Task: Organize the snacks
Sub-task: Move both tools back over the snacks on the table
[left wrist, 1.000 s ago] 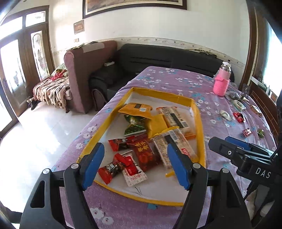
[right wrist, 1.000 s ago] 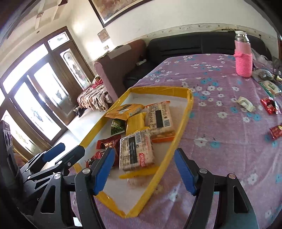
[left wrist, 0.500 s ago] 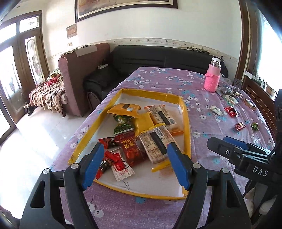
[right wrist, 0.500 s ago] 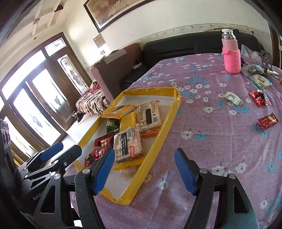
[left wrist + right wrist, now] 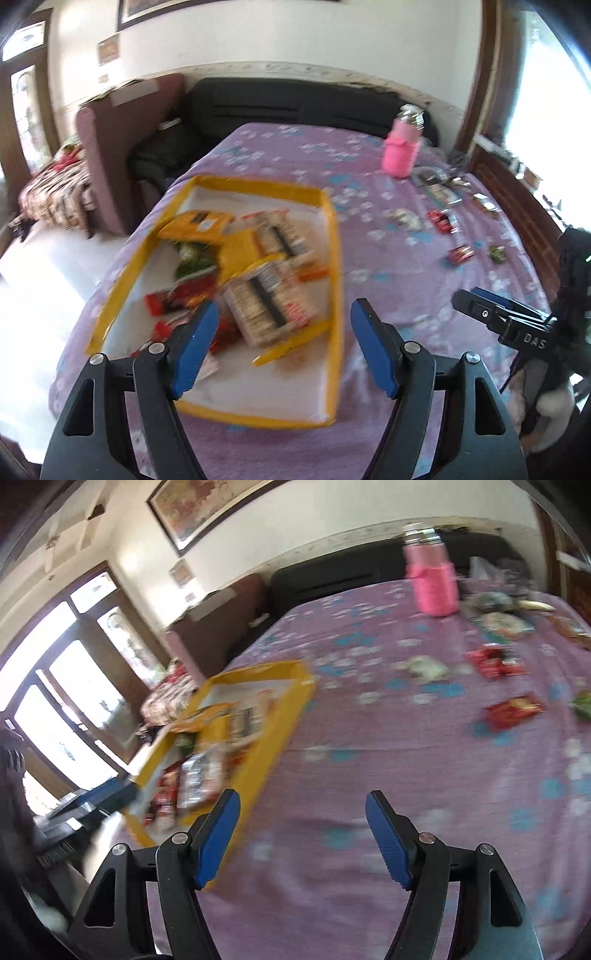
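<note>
My left gripper (image 5: 282, 345) hangs with its 2 blue fingers (image 5: 194, 349) apart, nothing between them. At 11 o'clock the yellow-rimmed tray (image 5: 334, 258) holds blurred snack packets (image 5: 266, 295). At 1 o'clock stands a pink bottle (image 5: 400, 155); at 3 o'clock, my right gripper (image 5: 495, 314).

- The left gripper (image 5: 280, 347) has black plastic arms, blue ribbed pads and round silver screws.
- The right gripper (image 5: 303, 840) looks the same; white letters "DAS" mark its side.
</note>
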Demonstrator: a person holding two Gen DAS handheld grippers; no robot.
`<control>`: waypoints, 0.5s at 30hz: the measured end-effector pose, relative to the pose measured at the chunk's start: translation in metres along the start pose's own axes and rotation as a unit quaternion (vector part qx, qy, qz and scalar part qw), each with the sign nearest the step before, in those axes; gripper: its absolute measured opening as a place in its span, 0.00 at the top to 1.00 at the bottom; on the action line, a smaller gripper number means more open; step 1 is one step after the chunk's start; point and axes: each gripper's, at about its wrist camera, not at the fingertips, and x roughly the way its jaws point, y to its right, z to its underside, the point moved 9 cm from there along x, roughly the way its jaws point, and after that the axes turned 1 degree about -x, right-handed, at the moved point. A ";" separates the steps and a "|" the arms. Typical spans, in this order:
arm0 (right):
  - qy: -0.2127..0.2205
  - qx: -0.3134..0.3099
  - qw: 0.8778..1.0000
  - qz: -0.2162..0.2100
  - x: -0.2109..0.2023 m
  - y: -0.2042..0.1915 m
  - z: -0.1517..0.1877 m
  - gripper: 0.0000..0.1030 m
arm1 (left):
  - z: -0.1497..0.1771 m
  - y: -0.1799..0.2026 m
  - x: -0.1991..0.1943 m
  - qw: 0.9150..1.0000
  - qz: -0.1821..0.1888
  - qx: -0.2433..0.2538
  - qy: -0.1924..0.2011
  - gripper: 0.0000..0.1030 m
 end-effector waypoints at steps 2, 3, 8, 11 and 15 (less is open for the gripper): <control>0.009 0.010 0.999 0.035 -0.017 0.036 -0.005 0.30 | -0.010 0.016 0.000 1.000 0.028 0.009 0.001 0.28; 0.014 0.021 0.998 0.058 -0.027 0.060 -0.007 0.30 | -0.014 0.026 0.002 0.999 0.045 0.014 -0.003 0.28; 0.025 0.098 0.987 0.125 -0.065 0.156 -0.019 0.28 | -0.015 0.081 0.023 0.992 0.115 0.037 -0.042 0.28; 0.019 0.135 0.981 0.137 -0.068 0.190 -0.027 0.28 | -0.011 0.110 0.040 0.986 0.144 0.040 -0.069 0.29; 0.014 0.166 0.981 0.104 -0.043 0.202 -0.039 0.28 | -0.008 0.130 0.052 0.986 0.140 0.047 -0.078 0.29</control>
